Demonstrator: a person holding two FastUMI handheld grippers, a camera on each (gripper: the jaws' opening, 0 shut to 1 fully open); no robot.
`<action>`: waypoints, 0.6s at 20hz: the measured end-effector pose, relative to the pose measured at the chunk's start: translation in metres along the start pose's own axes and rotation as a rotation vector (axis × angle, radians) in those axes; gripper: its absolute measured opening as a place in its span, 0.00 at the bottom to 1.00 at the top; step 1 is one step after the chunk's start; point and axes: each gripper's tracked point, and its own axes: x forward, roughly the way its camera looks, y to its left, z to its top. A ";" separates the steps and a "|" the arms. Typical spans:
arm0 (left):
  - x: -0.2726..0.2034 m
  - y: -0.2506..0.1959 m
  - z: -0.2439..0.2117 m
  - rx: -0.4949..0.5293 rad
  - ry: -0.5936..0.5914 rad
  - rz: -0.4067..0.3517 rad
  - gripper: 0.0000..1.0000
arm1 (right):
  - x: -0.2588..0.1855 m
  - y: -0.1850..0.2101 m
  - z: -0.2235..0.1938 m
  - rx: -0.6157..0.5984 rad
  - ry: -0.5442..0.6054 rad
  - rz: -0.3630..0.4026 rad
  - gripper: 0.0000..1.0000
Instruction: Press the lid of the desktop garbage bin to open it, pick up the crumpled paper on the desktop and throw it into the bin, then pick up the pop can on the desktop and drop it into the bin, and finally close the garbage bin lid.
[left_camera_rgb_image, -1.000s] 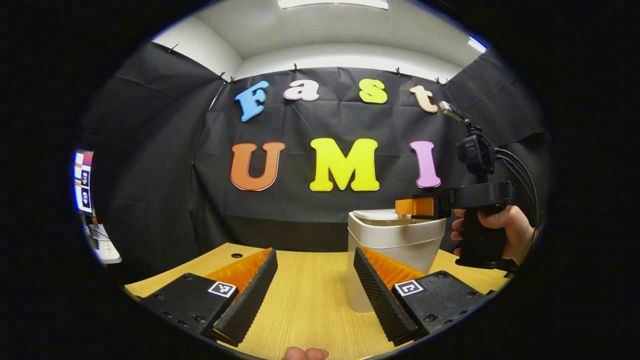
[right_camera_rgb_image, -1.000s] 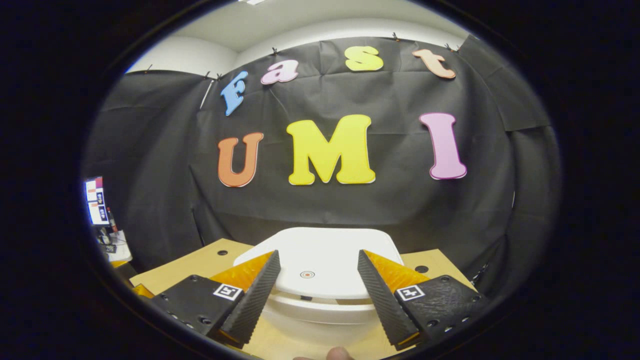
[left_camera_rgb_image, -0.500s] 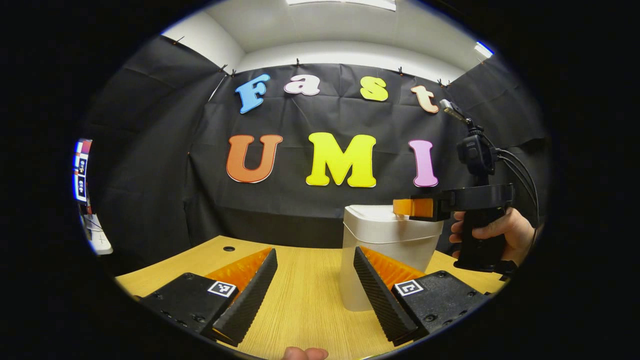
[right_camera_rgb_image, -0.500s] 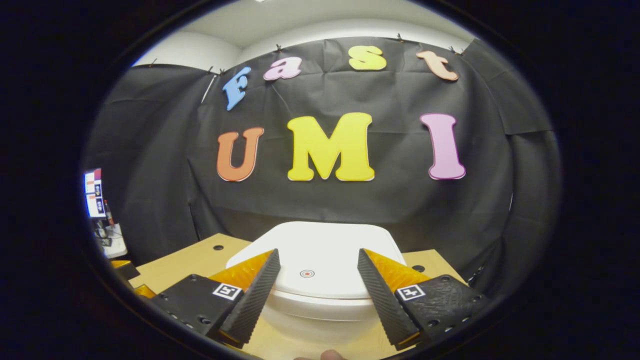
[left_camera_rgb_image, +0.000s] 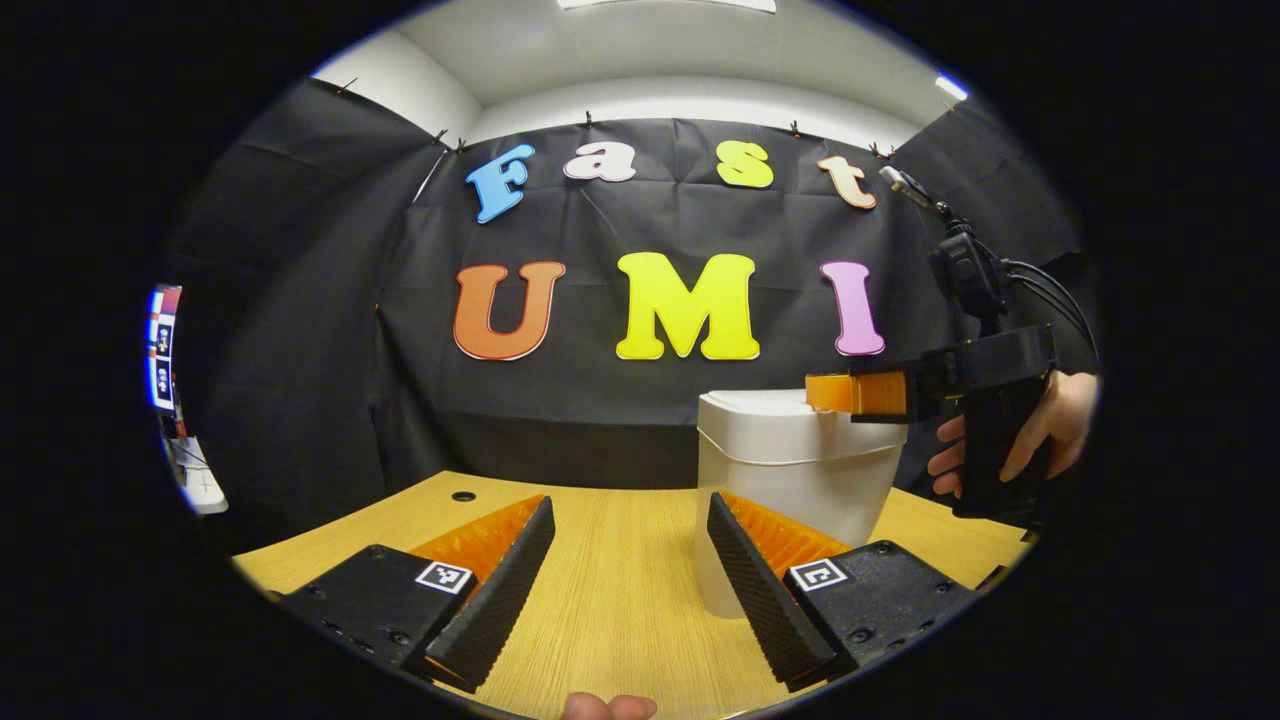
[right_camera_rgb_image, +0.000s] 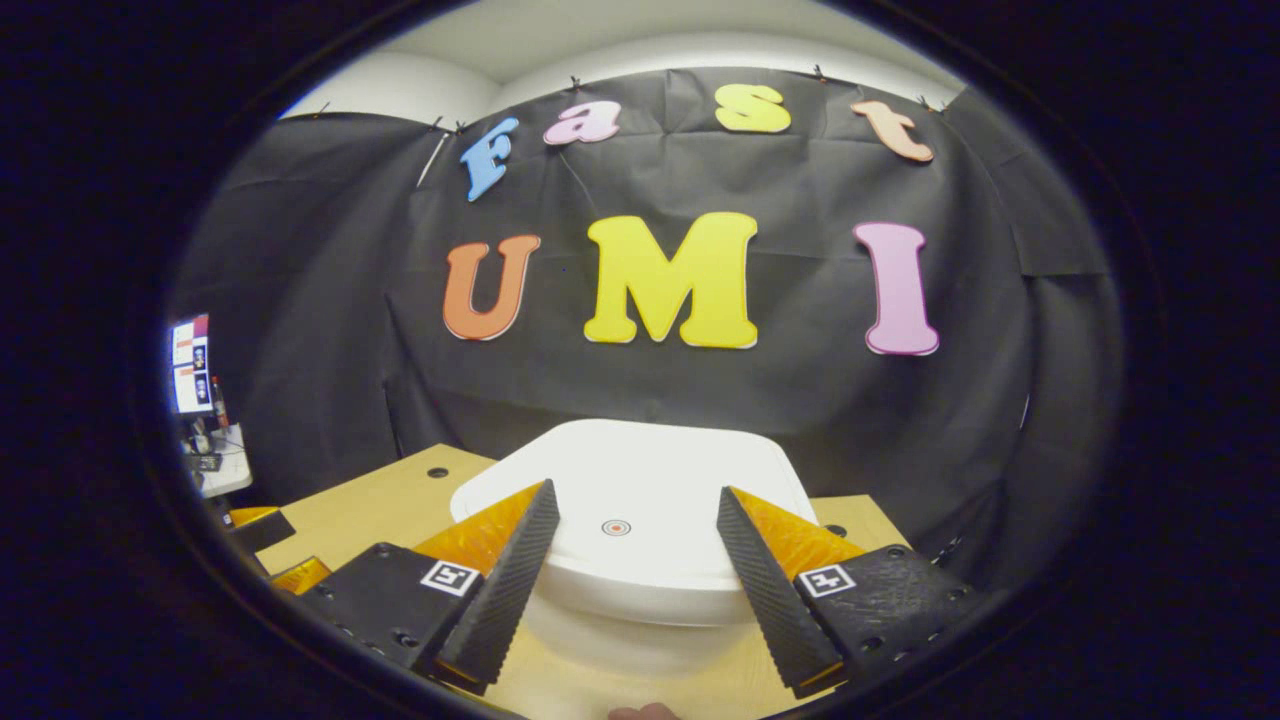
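A wooden table (left_camera_rgb_image: 600, 600) in a black-draped booth carried a white desktop bin (left_camera_rgb_image: 790, 470), its lid (right_camera_rgb_image: 640, 500) lying flat and seemingly closed, with a small round mark (right_camera_rgb_image: 616, 526) near the middle. Neither crumpled paper nor can lay on the stretch of table on camera, so the job appeared to be at its last step, the closing of the lid; if the lid had latched, little remained but to draw the hands clear, and if not, another firm downward press near the mark seemed called for. In the left gripper view the right gripper (left_camera_rgb_image: 850, 393), held by a hand (left_camera_rgb_image: 1040, 430), hung level over the bin's top, though whether its tips touched the lid was hard to tell from that angle. Its own camera showed the right gripper (right_camera_rgb_image: 632, 570) with fingers spread wide and holding nothing. The left gripper (left_camera_rgb_image: 632, 570) waited low over the table near the bin, likewise spread and empty.
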 end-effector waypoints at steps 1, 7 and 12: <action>0.000 0.002 0.001 -0.011 -0.005 0.000 0.99 | 0.000 -0.001 0.004 0.001 -0.024 -0.012 1.00; -0.013 0.014 0.006 -0.039 -0.001 0.002 0.99 | -0.007 0.002 0.010 0.064 -0.142 -0.064 0.99; -0.021 0.037 0.010 -0.029 0.005 0.059 0.99 | -0.009 0.006 0.015 0.072 -0.186 -0.058 0.94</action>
